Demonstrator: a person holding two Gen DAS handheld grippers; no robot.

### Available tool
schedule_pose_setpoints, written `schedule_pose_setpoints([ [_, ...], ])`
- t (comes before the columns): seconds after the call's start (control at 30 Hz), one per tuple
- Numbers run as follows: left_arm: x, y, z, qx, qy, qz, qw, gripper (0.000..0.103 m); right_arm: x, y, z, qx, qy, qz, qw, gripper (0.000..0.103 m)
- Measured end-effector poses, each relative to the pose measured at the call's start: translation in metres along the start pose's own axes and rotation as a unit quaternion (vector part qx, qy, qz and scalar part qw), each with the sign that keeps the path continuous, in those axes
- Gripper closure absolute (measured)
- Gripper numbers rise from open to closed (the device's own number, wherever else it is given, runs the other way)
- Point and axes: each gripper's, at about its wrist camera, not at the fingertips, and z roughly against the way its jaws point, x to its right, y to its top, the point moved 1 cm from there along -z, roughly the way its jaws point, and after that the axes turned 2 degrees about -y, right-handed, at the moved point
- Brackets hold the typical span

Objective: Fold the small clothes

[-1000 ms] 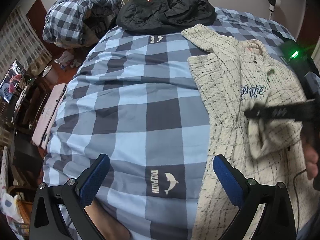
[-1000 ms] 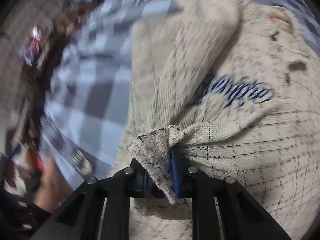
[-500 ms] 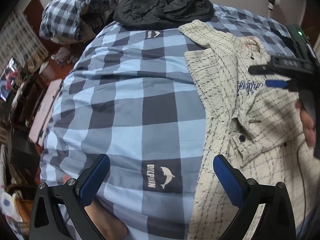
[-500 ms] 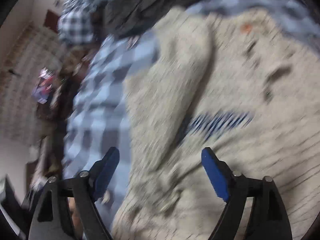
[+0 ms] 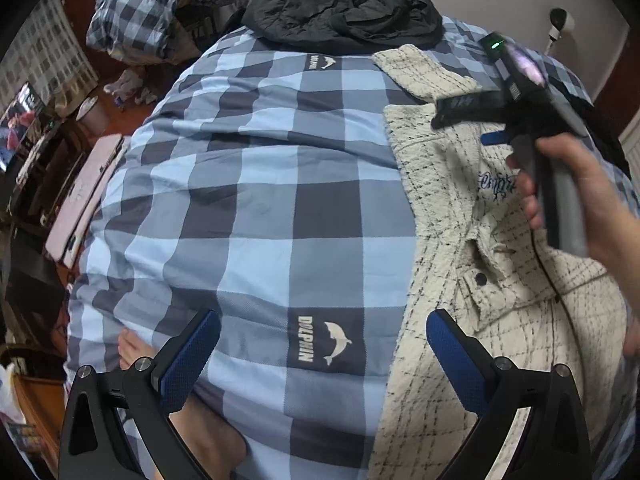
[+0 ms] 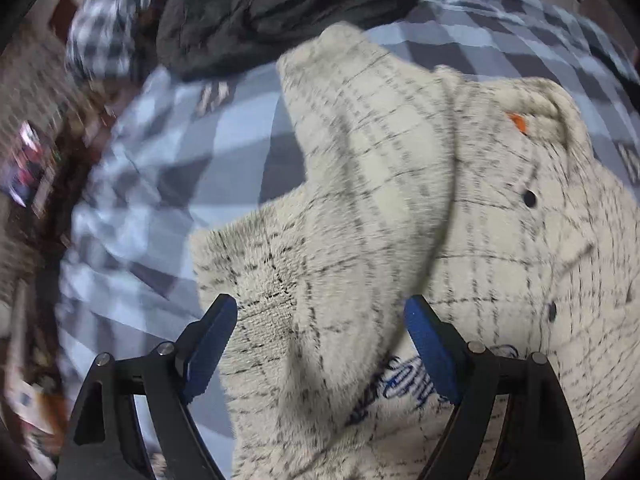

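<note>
A small cream jacket with a thin black check [image 5: 496, 288] lies on the right side of a blue checked bedspread [image 5: 256, 184]. Its sleeve is folded across the front, cuff with a dark button [image 5: 479, 278] on top. My left gripper [image 5: 323, 344] is open and empty above the bedspread, next to the jacket's left edge. My right gripper [image 6: 320, 340] is open and empty, held over the jacket's folded sleeve [image 6: 360, 184] near the blue embroidered lettering [image 6: 404, 384]. It also shows in the left wrist view [image 5: 486, 120], above the jacket's upper part.
A black puffer jacket [image 5: 344, 12] lies at the far end of the bed. A bundled checked duvet [image 5: 160, 8] sits at the far left. A pink case [image 5: 80, 196] and furniture stand along the bed's left edge. A bare foot [image 5: 132, 350] shows near my left gripper.
My right gripper has let go of the sleeve cuff, opened, and moved up toward the jacket's collar end. The sleeve now lies folded across the jacket. My left gripper stayed open.
</note>
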Motion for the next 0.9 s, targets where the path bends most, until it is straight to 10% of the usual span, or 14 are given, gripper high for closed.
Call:
schedule_pose_setpoints([
  [0.03,-0.003,0.000,0.000,-0.001,-0.002,0.004,1.0000,0.000,-0.007,-0.001,-0.005,0.000,-0.023,0.022,0.999,0.029],
  [0.1,-0.009,-0.001,-0.001,-0.002,-0.007,0.013,0.9999,0.000,-0.013,-0.004,-0.010,0.000,-0.040,0.048,0.998,0.087],
  [0.27,-0.026,-0.003,0.001,0.000,-0.012,0.036,0.9993,0.000,-0.009,-0.008,0.015,0.052,-0.029,0.056,0.997,0.098],
  [0.5,-0.056,0.003,0.018,0.051,0.041,0.110,0.9918,0.000,-0.086,-0.036,0.103,0.122,0.139,0.125,0.975,0.098],
  [0.6,-0.073,0.008,0.041,0.110,0.094,0.142,0.9792,0.000,-0.131,-0.074,0.108,0.032,0.281,0.189,0.940,0.097],
  [0.67,-0.076,0.010,0.046,0.124,0.130,0.138,0.9739,0.000,-0.149,-0.102,0.095,-0.079,0.350,0.202,0.911,0.075],
  [0.83,-0.076,0.011,0.038,0.126,0.125,0.143,0.9737,0.000,-0.096,-0.105,0.105,-0.085,0.340,0.150,0.924,0.047],
  [0.9,-0.075,0.014,0.037,0.125,0.131,0.132,0.9746,0.000,-0.060,-0.095,0.113,-0.025,0.279,0.127,0.952,0.025],
])
